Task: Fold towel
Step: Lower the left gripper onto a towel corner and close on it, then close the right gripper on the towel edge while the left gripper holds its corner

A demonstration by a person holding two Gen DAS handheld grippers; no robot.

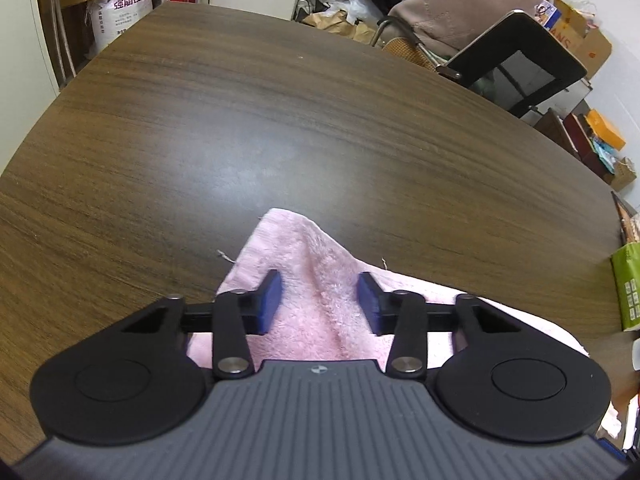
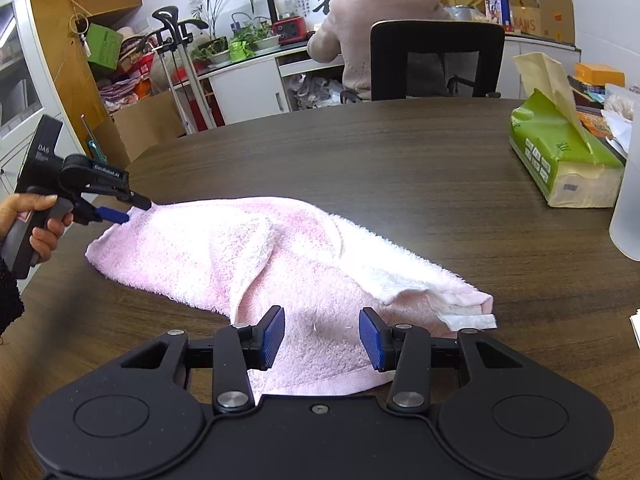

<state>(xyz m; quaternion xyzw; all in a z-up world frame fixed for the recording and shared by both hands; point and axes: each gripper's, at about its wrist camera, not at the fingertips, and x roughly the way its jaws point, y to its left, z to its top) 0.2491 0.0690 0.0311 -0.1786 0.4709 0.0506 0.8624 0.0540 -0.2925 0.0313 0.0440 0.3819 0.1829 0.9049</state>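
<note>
Towel (image 2: 280, 264) lies half-folded on the counter (image 2: 400, 152); left tongs (image 2: 136, 210) straddle its far corner unclenched (seemingly to grab it), right tongs (image 2: 322, 336) gape above the near hem

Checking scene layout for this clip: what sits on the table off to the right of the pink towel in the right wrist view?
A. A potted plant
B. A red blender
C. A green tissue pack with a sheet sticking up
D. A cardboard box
C: the green tissue pack rests on the dark wooden table, right of the pink towel, with a tan sheet rising from its top.
</note>
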